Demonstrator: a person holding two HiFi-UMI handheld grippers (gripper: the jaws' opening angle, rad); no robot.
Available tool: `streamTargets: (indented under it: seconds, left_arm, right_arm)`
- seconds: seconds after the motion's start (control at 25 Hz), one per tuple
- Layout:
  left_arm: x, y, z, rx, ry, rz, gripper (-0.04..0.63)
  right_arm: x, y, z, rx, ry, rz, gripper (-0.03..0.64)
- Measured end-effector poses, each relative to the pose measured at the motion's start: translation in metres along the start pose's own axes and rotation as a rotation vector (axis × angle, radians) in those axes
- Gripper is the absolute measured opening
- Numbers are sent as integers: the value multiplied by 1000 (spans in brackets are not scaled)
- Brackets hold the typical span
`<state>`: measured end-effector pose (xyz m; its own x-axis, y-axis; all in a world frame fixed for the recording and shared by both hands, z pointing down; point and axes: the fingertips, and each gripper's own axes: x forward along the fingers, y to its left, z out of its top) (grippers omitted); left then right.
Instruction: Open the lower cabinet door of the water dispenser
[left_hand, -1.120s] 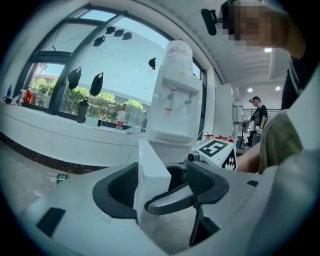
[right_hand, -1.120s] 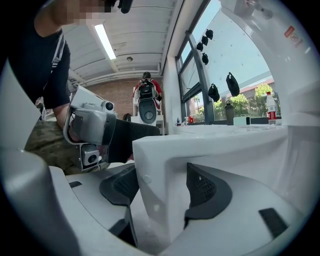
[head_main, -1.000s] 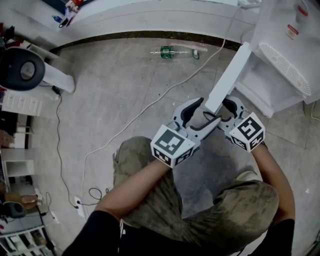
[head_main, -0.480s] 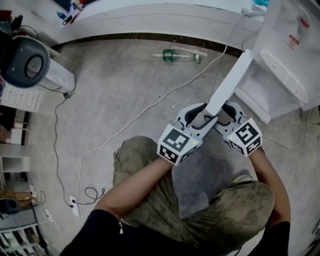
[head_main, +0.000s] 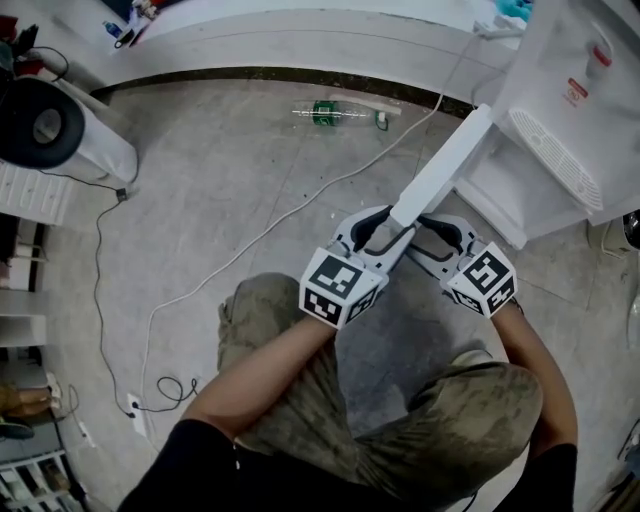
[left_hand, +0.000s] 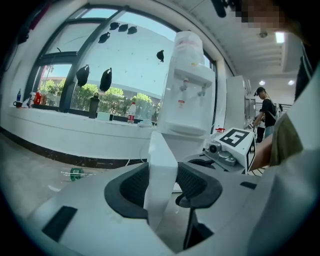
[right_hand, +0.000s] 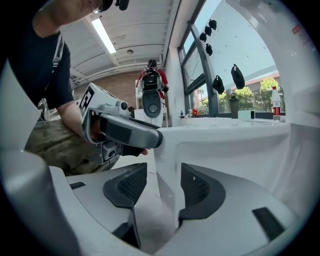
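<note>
White door (head_main: 440, 170): left gripper (left_hand: 162, 175), wide a second ago, pinches it; right gripper (right_hand: 165, 182), just narrowed, straddles it unclamped.

We note bright, even daylight from the windows (left_hand: 125, 60), the white water dispenser (head_main: 545, 60) nearly washed out, gripper views bowed and black-cornered, shadows soft.

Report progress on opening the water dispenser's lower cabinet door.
Done: the cabinet door stands swung well out from the water dispenser, its lower compartment exposed. In hand: the left gripper has just been closing and pinches the door's free edge. The right gripper, also closing, has that edge between its jaws, with one pad not touching yet. Left: at most a wider swing, then release.
</note>
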<state>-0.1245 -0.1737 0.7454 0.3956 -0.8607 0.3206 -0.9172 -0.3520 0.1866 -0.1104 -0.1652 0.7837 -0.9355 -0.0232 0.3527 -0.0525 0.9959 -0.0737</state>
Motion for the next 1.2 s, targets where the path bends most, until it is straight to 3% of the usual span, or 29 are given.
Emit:
streamTargets:
  seconds: [0.12,0.24,0.4,0.56,0.88,1.04,1.2]
  left_arm:
    - [0,9,1,-5,0,35,176]
    - [-2,22,3,-19,-3,71,170]
    - [-4,35,4,-29,-10,105,167]
    - [0,46,8,-53,-24,152,172]
    - [3,64,11,-97,-44,227,175]
    - [2,75,13,-118,-68,283,175]
    - [3,86,16,-152,-79,318,175]
  right_arm:
    - [-7,-5,3,9,7,-4,176]
    - [-17,-11,12,84,-18,-8,78]
    - [-31,-22,30,130,-37,-40,17]
    - [-49,-43,57,202,-68,-135,6]
    - [-78,-89,108,222,-106,-332,2]
    - [-68,-85,136,253,-164,-302,2]
    - [-55,-70,159,209,-162,-271,2]
